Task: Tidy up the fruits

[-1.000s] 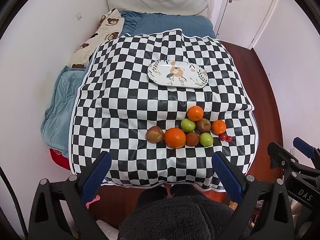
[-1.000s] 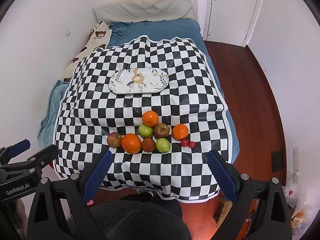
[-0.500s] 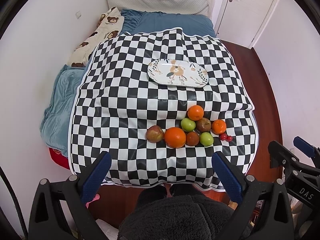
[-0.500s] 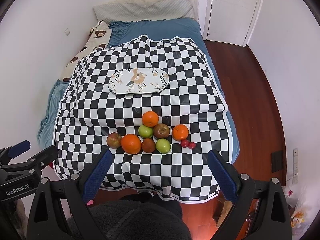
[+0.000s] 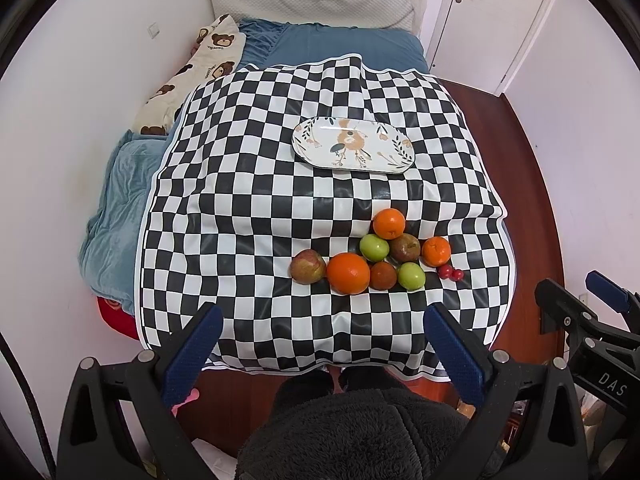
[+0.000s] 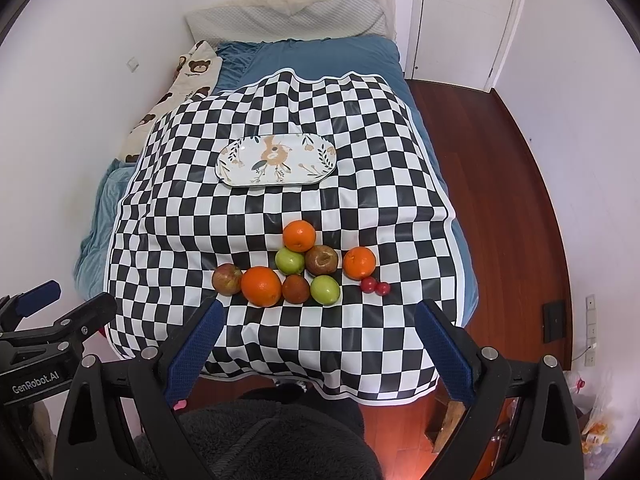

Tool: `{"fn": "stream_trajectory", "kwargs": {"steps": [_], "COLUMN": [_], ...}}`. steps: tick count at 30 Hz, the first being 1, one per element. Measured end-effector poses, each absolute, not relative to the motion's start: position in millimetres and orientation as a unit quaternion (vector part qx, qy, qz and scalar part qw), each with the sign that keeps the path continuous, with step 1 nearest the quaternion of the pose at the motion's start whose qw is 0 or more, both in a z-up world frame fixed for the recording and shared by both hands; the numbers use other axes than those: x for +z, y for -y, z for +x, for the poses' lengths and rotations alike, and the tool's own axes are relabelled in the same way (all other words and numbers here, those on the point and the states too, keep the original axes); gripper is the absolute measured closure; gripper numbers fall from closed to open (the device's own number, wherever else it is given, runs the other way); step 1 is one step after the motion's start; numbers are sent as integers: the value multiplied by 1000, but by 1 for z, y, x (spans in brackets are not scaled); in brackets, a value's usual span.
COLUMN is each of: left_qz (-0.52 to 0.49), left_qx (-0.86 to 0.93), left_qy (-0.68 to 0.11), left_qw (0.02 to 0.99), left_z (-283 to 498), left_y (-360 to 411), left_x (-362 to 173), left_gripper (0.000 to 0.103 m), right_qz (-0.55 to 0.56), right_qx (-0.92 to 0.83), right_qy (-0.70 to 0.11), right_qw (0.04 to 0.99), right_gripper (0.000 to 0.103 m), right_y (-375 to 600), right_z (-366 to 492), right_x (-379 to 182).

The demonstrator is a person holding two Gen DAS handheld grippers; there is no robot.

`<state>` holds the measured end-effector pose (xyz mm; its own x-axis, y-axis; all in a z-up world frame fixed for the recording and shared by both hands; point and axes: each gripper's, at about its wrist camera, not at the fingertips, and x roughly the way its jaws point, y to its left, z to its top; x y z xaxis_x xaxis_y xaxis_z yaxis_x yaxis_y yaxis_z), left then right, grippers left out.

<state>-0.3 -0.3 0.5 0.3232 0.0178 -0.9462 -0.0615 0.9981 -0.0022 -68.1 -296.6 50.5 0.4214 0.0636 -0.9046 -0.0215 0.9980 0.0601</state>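
Note:
A cluster of fruit lies near the front of a black-and-white checkered cloth [image 5: 240,208]: a large orange [image 5: 348,273], two smaller oranges [image 5: 389,223], two green apples [image 5: 374,247], reddish apples [image 5: 307,266] and two small red fruits [image 5: 451,273]. An oval floral plate [image 5: 352,148] sits empty farther back. My left gripper [image 5: 322,334] is open, high above the cloth's front edge. My right gripper [image 6: 318,322] is open and empty too, in front of the large orange [image 6: 261,286] and the plate [image 6: 276,159].
The cloth covers a bed with blue bedding [image 5: 344,46], a bear-print pillow [image 5: 192,76] at the left and a headboard cushion at the back. White walls flank the bed. Red wood floor [image 6: 500,184] and a white door [image 6: 460,20] lie to the right.
Both grippers have drifted very slightly; the fruit and plate have not moved.

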Motion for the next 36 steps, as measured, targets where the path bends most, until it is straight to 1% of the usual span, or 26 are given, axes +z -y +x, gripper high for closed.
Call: {"fn": "stream_trajectory", "kwargs": {"steps": [36], "left_qz": [-17], "left_qx": [32], "left_qy": [-573], "left_qw": [819], "left_z": [0], "left_y": [0], "left_x": [0], "left_gripper": [0], "right_qz": [22], "right_qx": [29], "right_qy": [-539], "right_qw": [841], "right_gripper": [5], "right_y": [301], "right_z": [-66], "right_x": [45]}}
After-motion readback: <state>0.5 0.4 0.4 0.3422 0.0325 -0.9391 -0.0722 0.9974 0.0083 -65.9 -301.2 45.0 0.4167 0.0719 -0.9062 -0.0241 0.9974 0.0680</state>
